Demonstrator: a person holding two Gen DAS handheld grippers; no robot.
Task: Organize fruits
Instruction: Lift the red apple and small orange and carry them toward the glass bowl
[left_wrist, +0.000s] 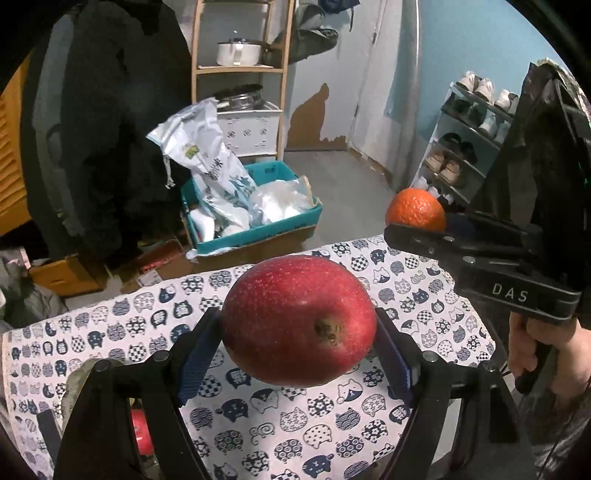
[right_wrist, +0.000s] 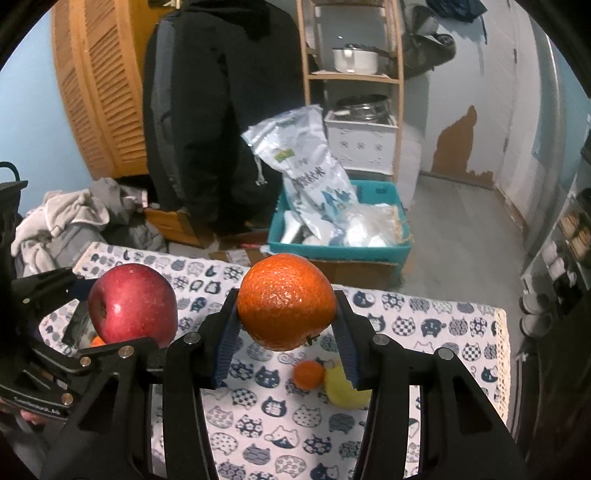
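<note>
Two grippers: left fingers (left_wrist: 201, 354) pinching one apple (left_wrist: 297, 319), right fingers (right_wrist: 227, 347) pinching one orange (right_wrist: 286, 301).

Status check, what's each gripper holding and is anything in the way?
Left gripper shut on red apple. Right gripper shut on orange. Both lifted above cat-print tablecloth. Small orange and yellow fruit below; path clear.

The red apple (left_wrist: 297, 319) hangs between the left gripper (left_wrist: 297, 354) pads above the cat-print clothed table (left_wrist: 122, 325), left of the large orange (right_wrist: 286, 301) (in the right gripper (right_wrist: 288, 343)); below on the table, a small orange (right_wrist: 308, 373) touches a yellow fruit (right_wrist: 347, 391).
</note>
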